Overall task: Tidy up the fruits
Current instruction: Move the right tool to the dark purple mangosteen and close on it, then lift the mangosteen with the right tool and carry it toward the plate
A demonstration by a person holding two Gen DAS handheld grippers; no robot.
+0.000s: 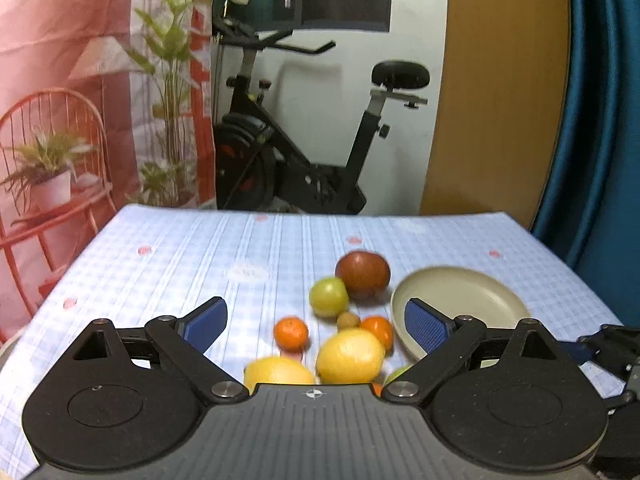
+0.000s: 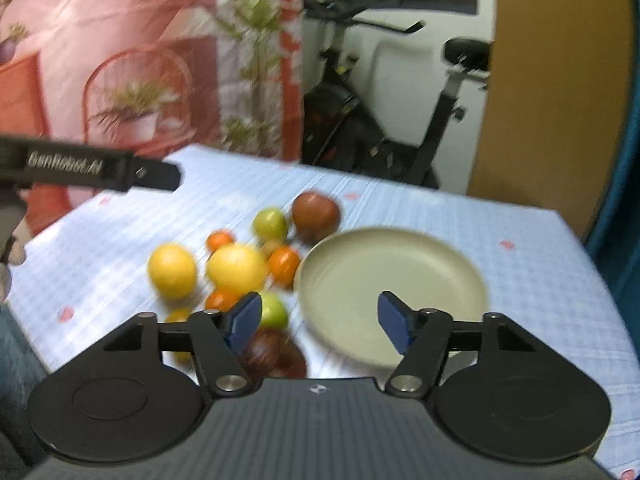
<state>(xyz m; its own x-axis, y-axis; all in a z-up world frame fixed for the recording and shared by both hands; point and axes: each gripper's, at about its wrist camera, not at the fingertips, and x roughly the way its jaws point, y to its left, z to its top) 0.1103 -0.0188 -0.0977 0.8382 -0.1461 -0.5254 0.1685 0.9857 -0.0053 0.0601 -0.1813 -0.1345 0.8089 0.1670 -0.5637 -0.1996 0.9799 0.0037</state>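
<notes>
Loose fruit lies on the blue checked tablecloth: a dark red apple, a green apple, two yellow lemons, small oranges and a small brown fruit. A beige plate stands empty to their right. My left gripper is open above the near fruit. In the right wrist view the plate lies under my open right gripper, with lemons, a green apple and a dark apple to its left.
An exercise bike stands behind the table's far edge. A pink printed backdrop hangs at left, a wooden panel and a blue curtain at right. The left gripper's body shows at upper left in the right wrist view.
</notes>
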